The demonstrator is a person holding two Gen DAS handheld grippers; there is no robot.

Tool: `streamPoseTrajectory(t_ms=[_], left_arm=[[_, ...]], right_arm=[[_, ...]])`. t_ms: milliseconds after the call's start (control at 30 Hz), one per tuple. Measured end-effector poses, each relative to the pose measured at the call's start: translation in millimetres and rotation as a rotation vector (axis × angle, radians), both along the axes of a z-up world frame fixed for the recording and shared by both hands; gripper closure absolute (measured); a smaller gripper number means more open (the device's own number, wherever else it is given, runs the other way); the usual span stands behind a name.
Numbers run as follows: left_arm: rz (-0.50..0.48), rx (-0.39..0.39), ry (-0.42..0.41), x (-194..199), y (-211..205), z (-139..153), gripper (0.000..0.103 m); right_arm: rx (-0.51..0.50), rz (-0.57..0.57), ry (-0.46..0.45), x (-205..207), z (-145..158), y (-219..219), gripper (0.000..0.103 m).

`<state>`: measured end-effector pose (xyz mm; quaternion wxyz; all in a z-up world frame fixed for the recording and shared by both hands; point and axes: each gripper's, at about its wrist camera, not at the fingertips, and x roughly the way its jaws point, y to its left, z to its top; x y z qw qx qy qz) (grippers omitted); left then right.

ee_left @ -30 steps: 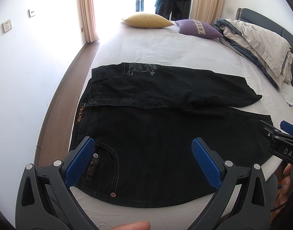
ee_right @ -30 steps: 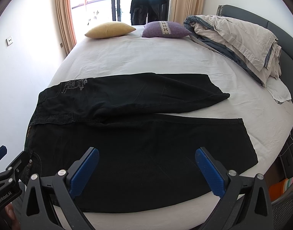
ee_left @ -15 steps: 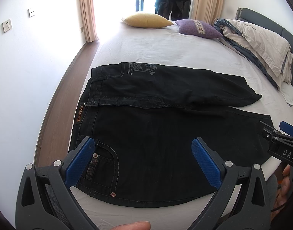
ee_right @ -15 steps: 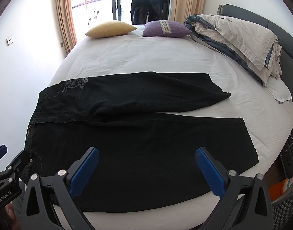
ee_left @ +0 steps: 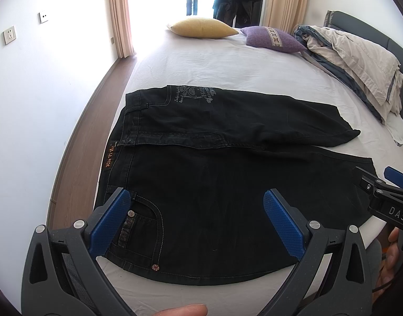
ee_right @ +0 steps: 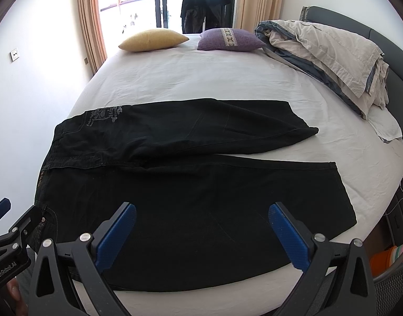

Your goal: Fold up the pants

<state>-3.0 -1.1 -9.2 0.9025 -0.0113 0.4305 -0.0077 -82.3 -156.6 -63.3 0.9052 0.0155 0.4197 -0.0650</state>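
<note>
Black jeans lie spread flat on the white bed, waist at the left, both legs running right, the far leg angled away. They also show in the right wrist view. My left gripper is open and empty, hovering above the waist and front pocket near the bed's front edge. My right gripper is open and empty above the near leg. Each gripper shows at the edge of the other's view.
A yellow pillow and a purple pillow lie at the bed's far end. A crumpled duvet is piled at the right by the grey headboard. A wall and wooden floor run along the left.
Almost nothing: both grippers stay open above the jeans, with only a slight drift of the views.
</note>
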Motion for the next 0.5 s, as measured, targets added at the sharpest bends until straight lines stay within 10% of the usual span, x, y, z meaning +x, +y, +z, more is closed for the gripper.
streamPoseTrajectory(t_ms=[500], left_arm=[[0.0,-0.001,0.003,0,0,-1,0.0]], right_arm=[[0.004,0.01,0.009,5,-5,11,0.0]])
